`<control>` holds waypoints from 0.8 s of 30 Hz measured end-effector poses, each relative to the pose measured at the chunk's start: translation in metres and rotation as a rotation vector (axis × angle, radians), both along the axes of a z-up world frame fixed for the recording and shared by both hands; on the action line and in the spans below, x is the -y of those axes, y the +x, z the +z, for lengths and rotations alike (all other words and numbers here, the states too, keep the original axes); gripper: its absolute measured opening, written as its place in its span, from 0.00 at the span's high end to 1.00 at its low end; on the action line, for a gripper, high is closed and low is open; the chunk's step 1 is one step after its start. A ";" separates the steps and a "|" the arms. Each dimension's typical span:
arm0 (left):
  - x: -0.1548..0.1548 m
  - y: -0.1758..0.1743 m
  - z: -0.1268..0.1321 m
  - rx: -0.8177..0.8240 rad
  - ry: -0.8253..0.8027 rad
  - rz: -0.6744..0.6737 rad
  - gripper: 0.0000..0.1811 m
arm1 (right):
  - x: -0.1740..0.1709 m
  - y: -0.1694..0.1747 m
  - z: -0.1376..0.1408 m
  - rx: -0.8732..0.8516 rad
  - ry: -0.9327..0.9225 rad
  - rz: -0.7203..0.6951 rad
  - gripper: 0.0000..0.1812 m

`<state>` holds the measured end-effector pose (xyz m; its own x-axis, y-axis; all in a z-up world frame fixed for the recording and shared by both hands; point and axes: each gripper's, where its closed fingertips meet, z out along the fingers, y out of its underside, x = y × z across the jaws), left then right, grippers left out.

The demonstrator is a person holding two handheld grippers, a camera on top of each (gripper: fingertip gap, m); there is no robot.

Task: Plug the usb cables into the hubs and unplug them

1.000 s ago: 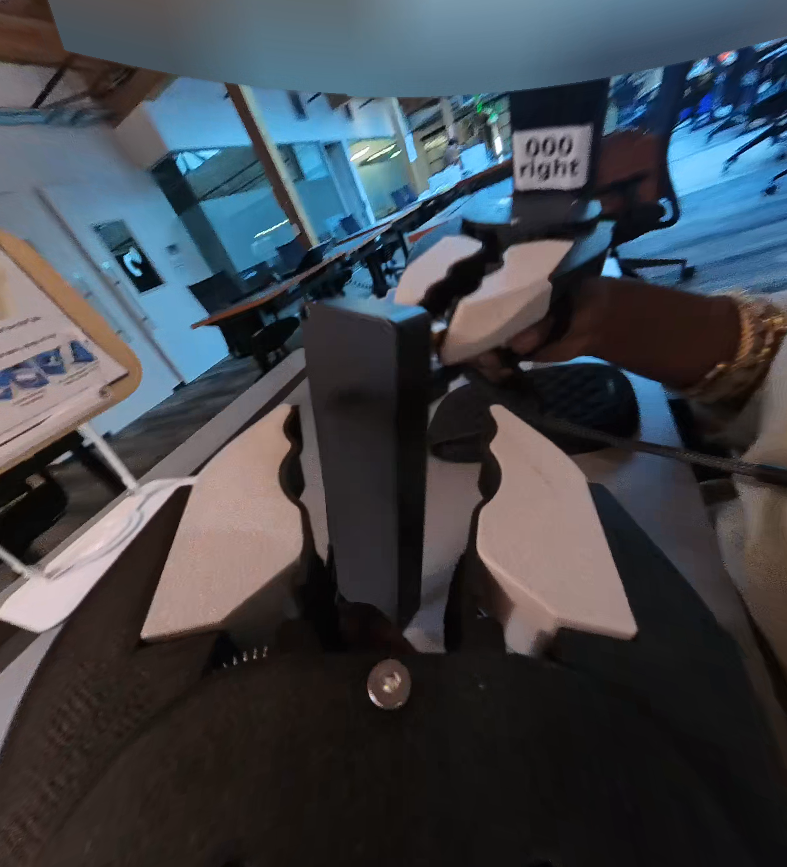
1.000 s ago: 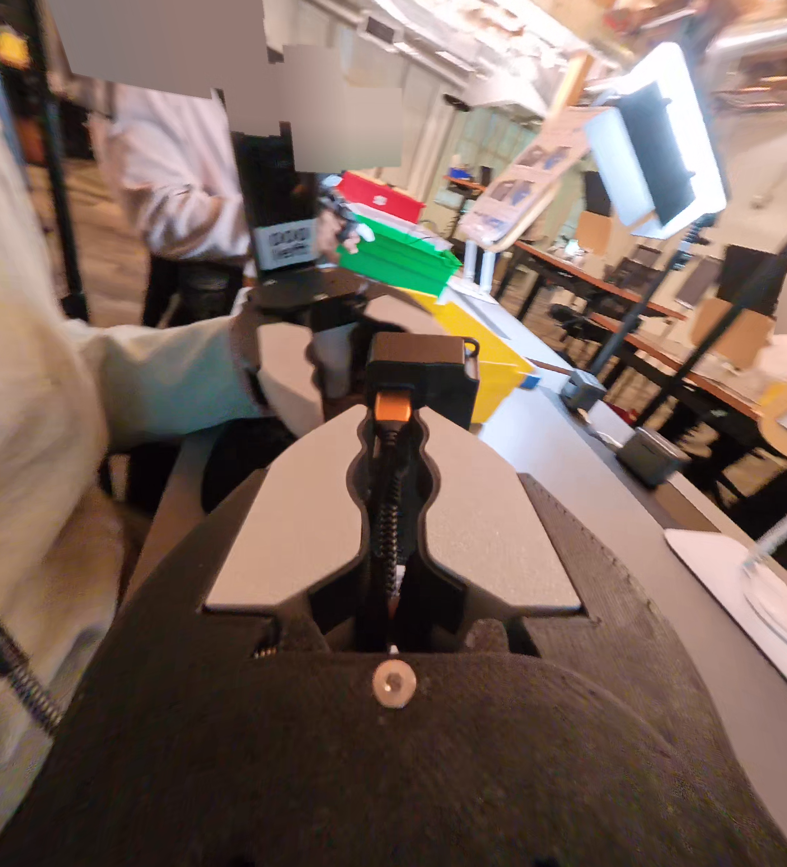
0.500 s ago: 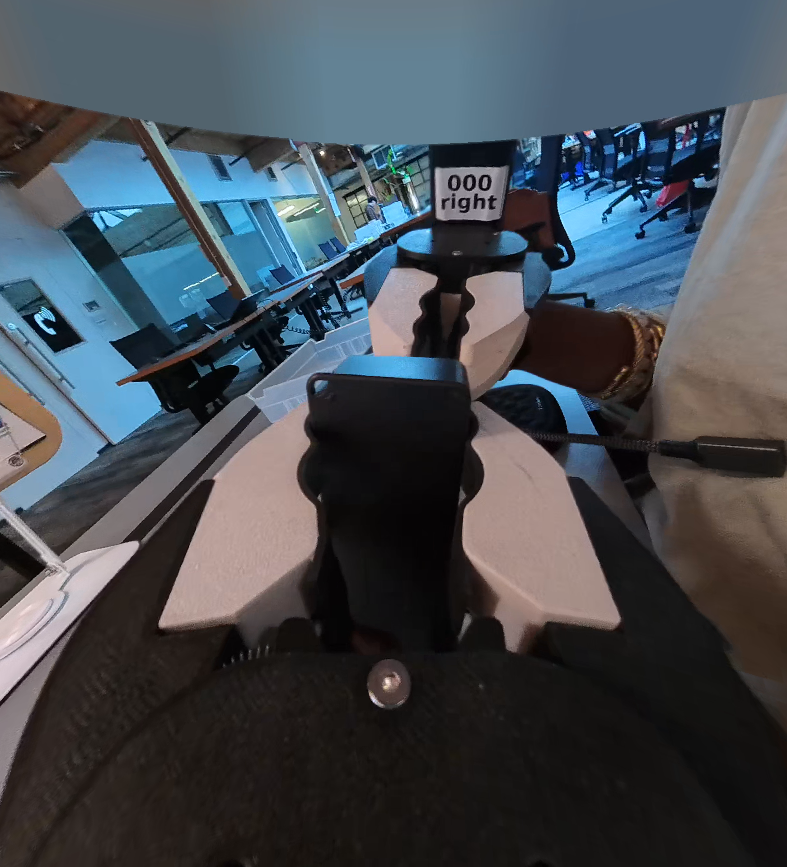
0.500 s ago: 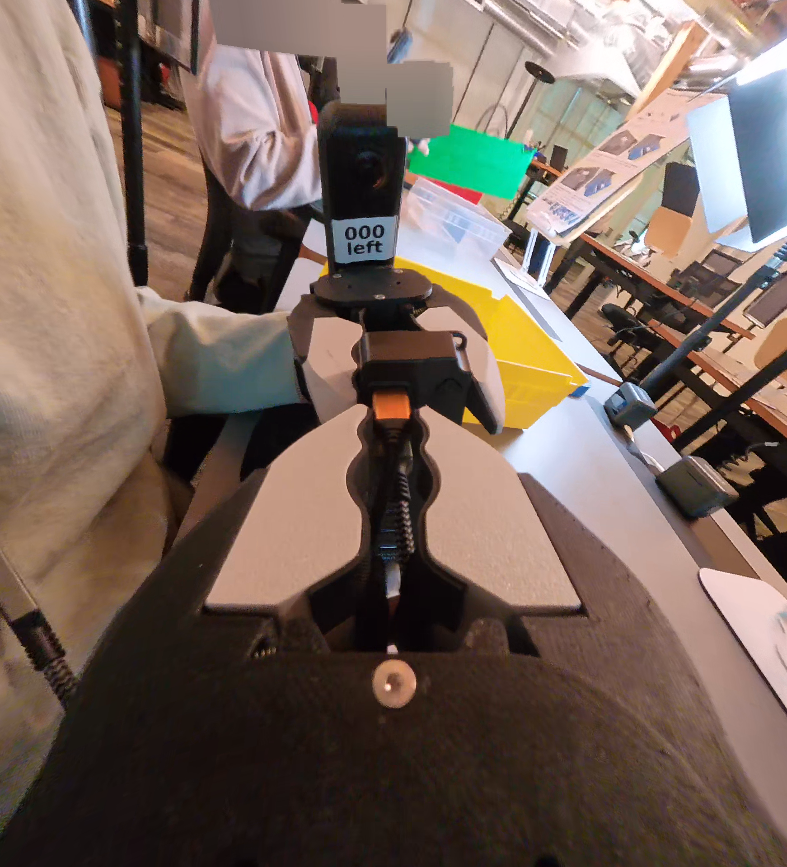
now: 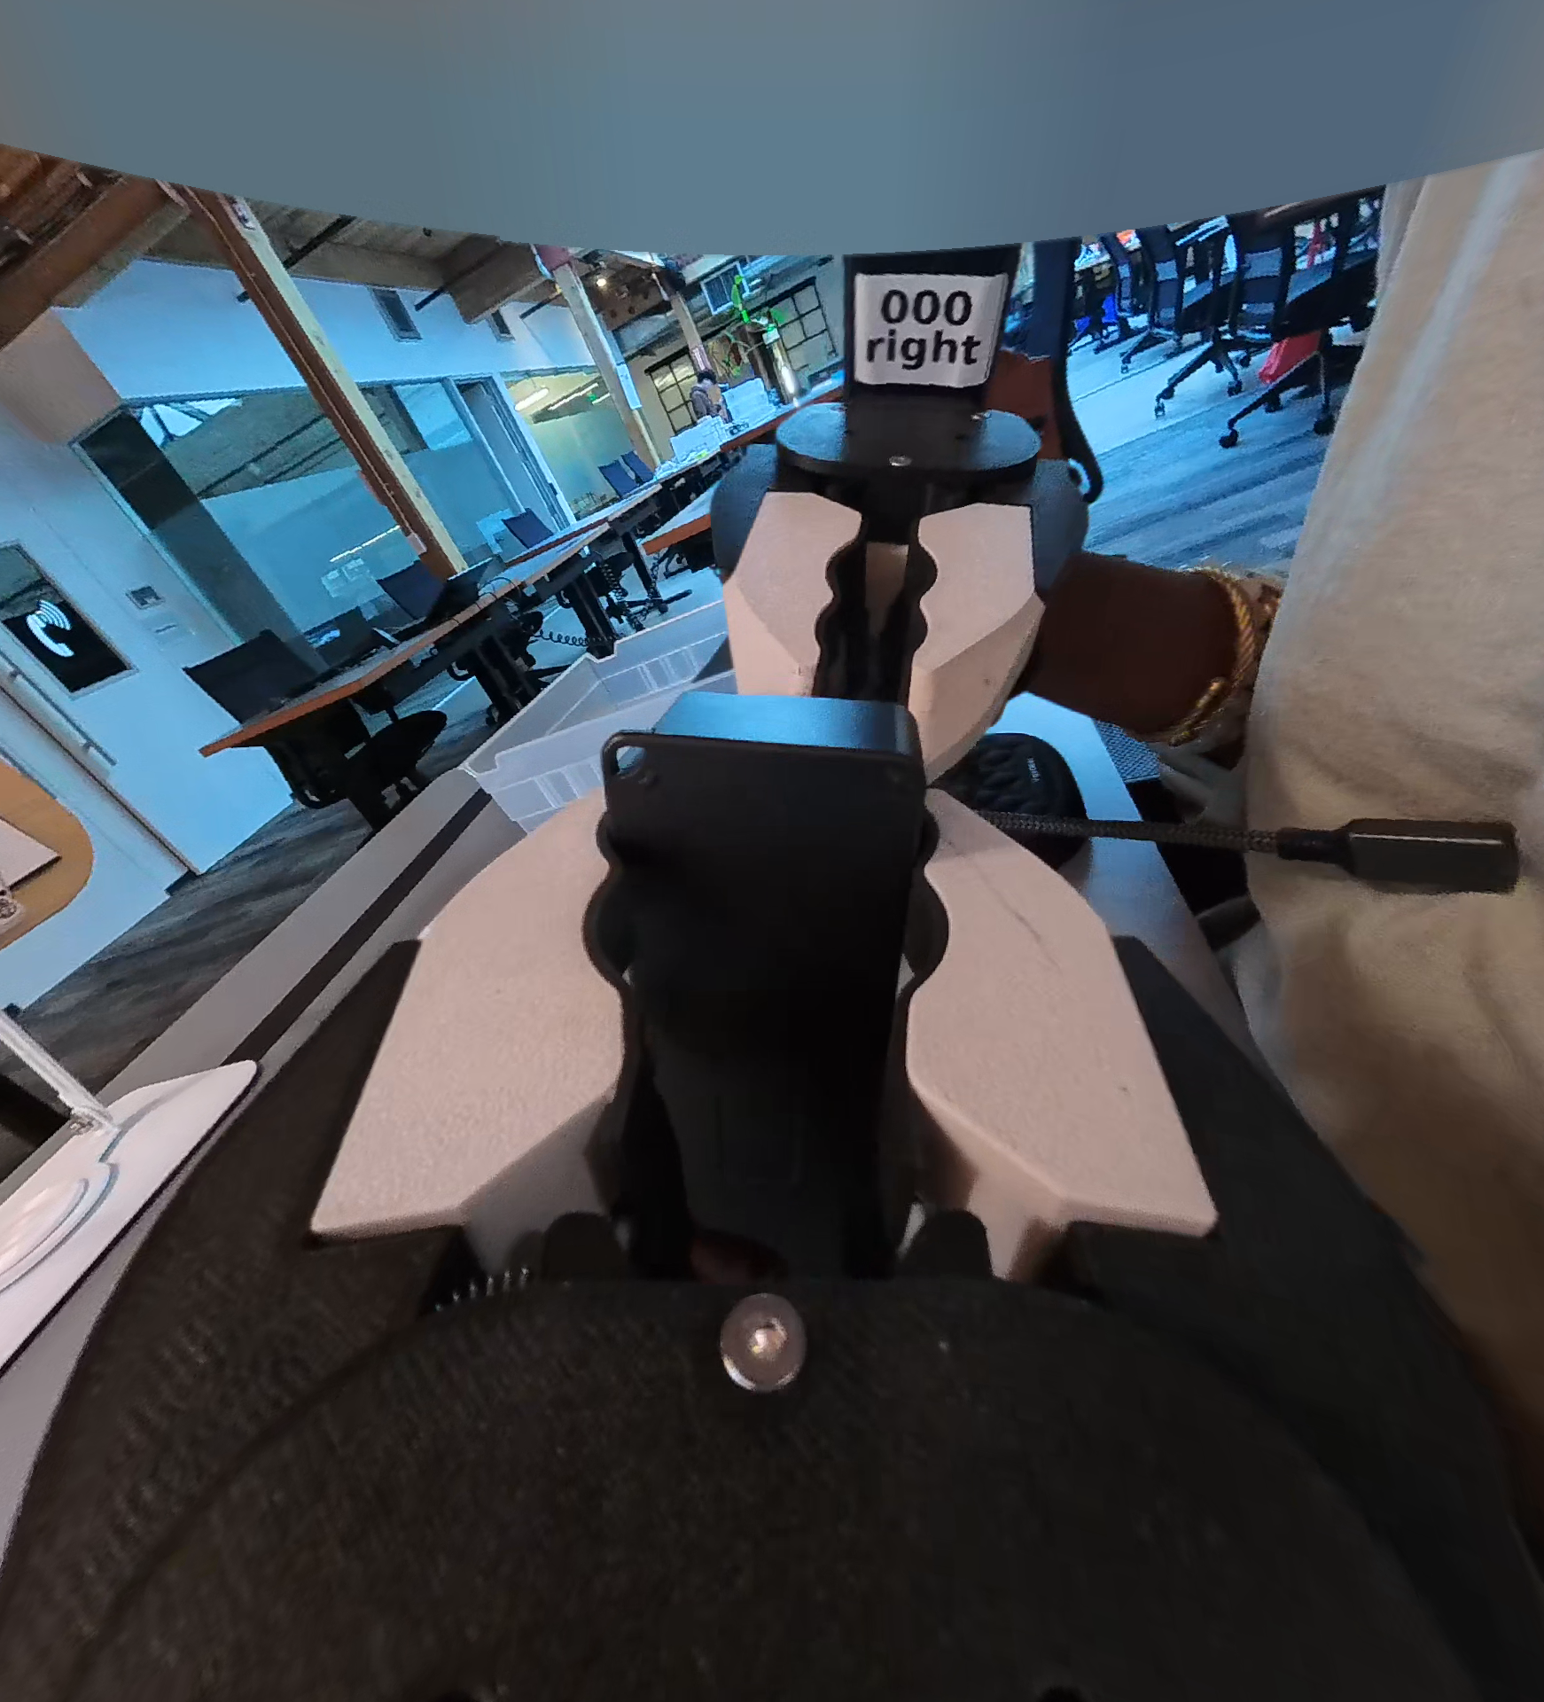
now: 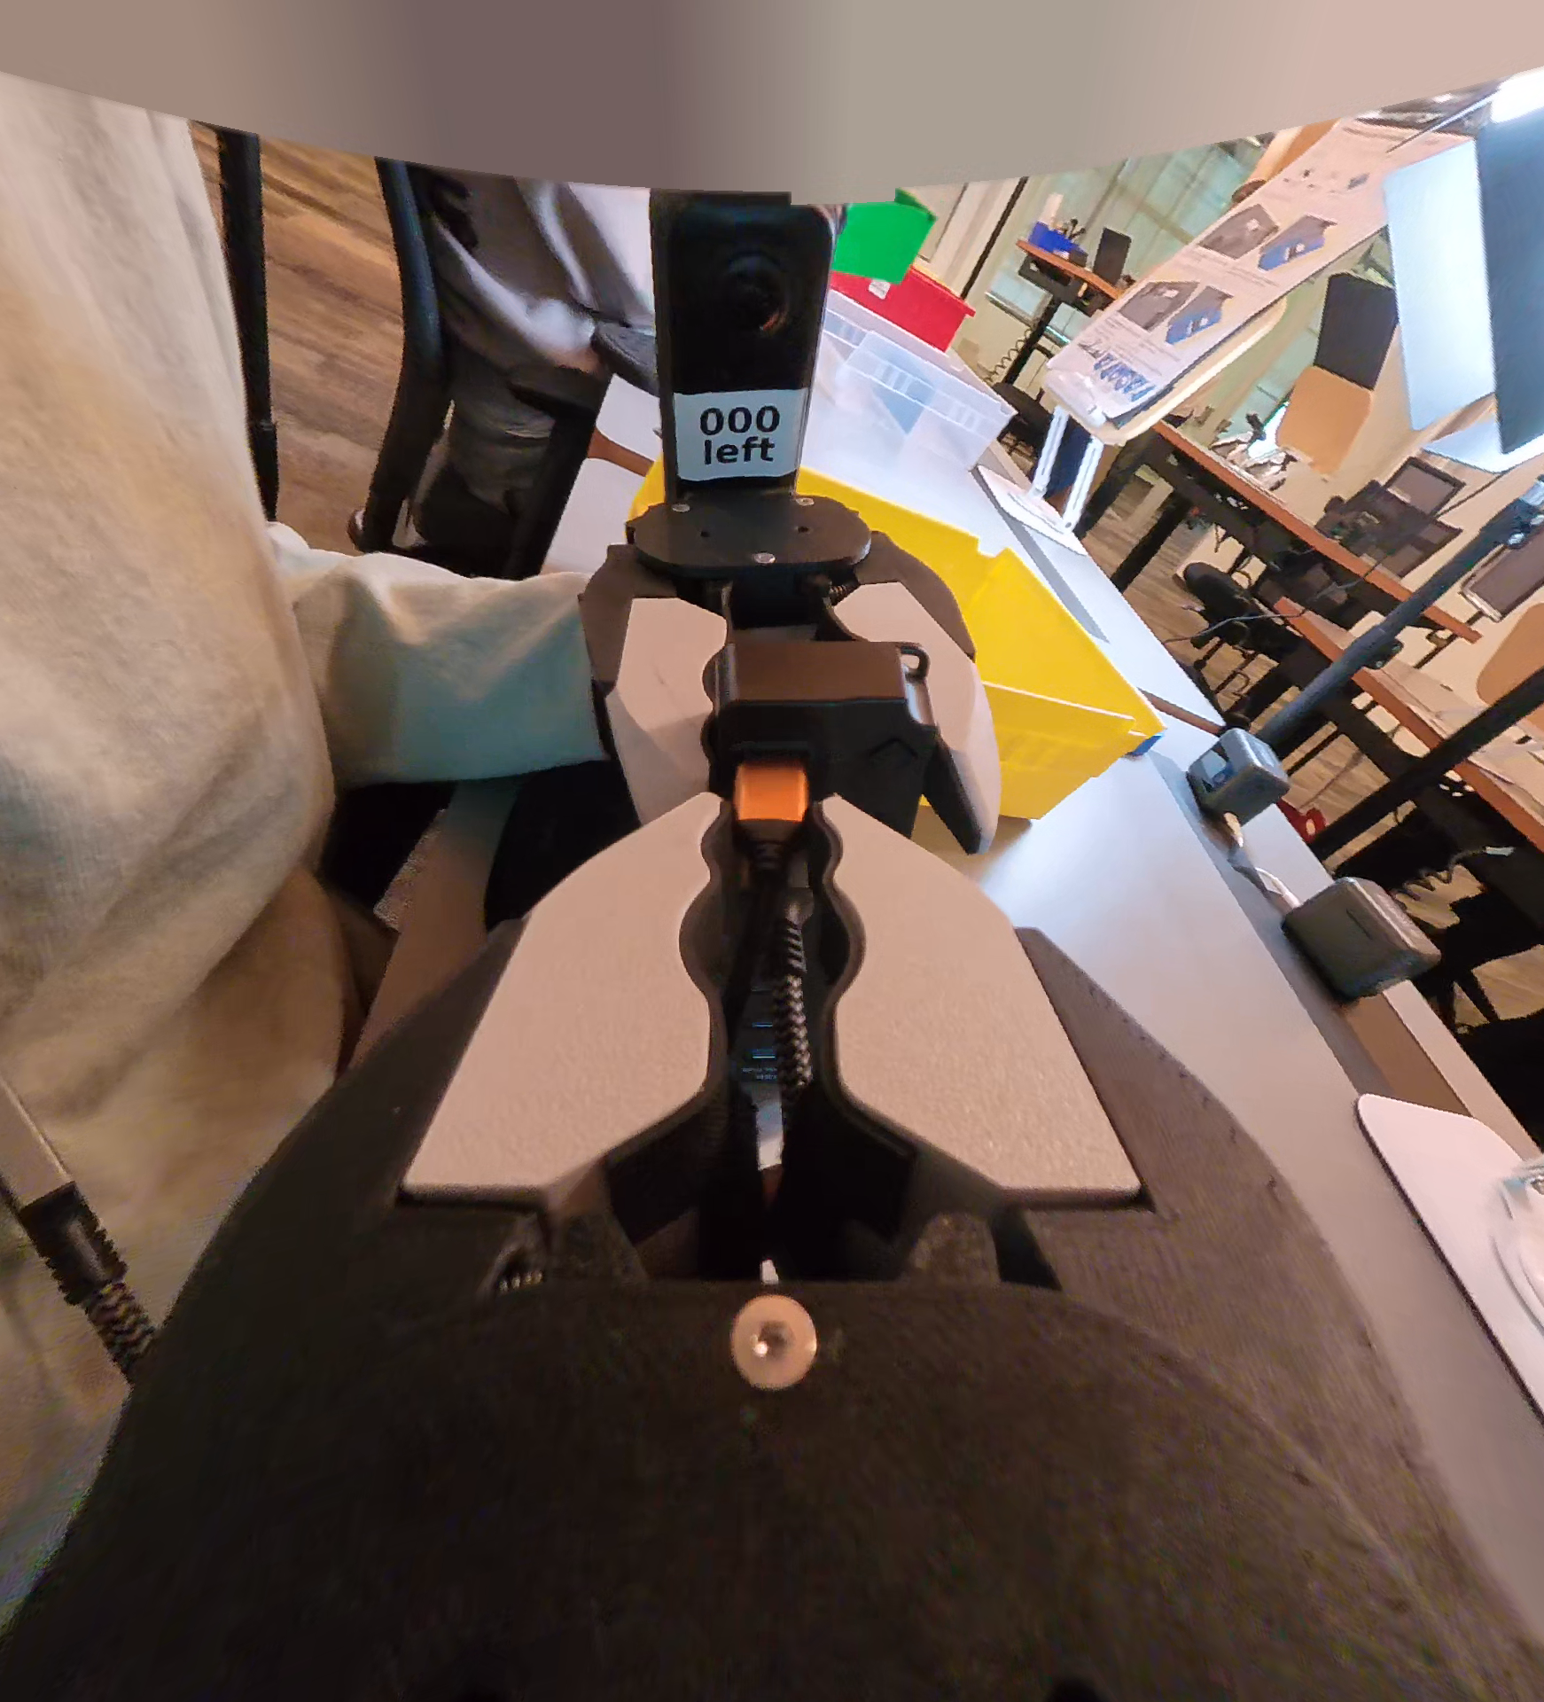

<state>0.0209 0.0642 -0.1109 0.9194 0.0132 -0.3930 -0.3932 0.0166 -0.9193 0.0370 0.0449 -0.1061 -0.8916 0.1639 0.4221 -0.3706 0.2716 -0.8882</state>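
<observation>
My left gripper [image 5: 761, 829] is shut on a black USB hub [image 5: 759, 939], held flat side up above the table. The hub's own braided lead sticks out to the right and ends in a black plug [image 5: 1413, 852]. My right gripper [image 6: 770, 820] is shut on an orange USB plug [image 6: 770, 794] with a braided cable. The plug's tip sits at a port on the end of the hub [image 6: 870, 737]. The two grippers face each other nose to nose: the right gripper [image 5: 874, 681] shows behind the hub, and the left gripper [image 6: 810, 700] shows behind the plug.
A yellow bin [image 6: 1054, 663] and a clear bin [image 6: 916, 387] stand on the grey table [image 6: 1118, 903]. Two small grey boxes [image 6: 1358, 935] sit at its edge. A white stand base [image 5: 59, 1188] is near me. A person's cream-clad body [image 5: 1441, 645] is close by.
The hub has turned from edge-on to flat in my left gripper. Both grippers have swung into line, facing each other. The orange plug has stayed at the hub's port.
</observation>
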 end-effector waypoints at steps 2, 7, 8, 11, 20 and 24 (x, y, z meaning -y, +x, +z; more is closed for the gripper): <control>0.001 0.003 -0.002 -0.012 -0.009 -0.013 0.68 | -0.003 0.003 -0.002 0.011 0.001 0.029 0.92; 0.020 -0.006 0.000 0.027 0.028 0.008 0.69 | -0.048 -0.006 0.044 0.044 -0.256 0.017 0.92; 0.020 -0.005 0.000 0.023 0.030 0.007 0.69 | -0.055 -0.009 0.050 0.034 -0.288 -0.006 0.92; 0.012 -0.002 0.000 0.014 0.033 -0.001 0.69 | -0.071 -0.024 0.060 0.010 -0.326 -0.126 0.92; 0.012 -0.001 0.001 0.009 0.056 0.015 0.68 | -0.200 -0.036 0.153 -0.221 -0.804 -0.544 0.92; 0.009 0.001 0.001 0.004 0.055 0.008 0.68 | -0.264 -0.010 0.203 -0.367 -1.008 -0.618 0.92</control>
